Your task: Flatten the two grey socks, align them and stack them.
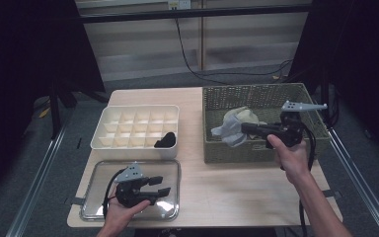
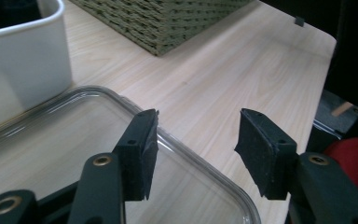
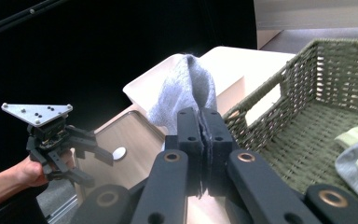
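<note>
Lighting's pretty uneven here. In the high view the table [image 1: 217, 182] is lit softly from overhead while both sides drop into near-black, and the whole frame looks a bit soft and low-res. The clear plastic lid [image 1: 168, 210] catches small white glare spots along its edge. The left gripper view is the brightest, with a pale washed-out sheen on the wood and the near jaws slightly out of focus. The right gripper view is high contrast: the grey sock [image 3: 186, 88] stands bright against a black left half, and the wicker basket [image 3: 326, 84] goes soft toward the edge.
</note>
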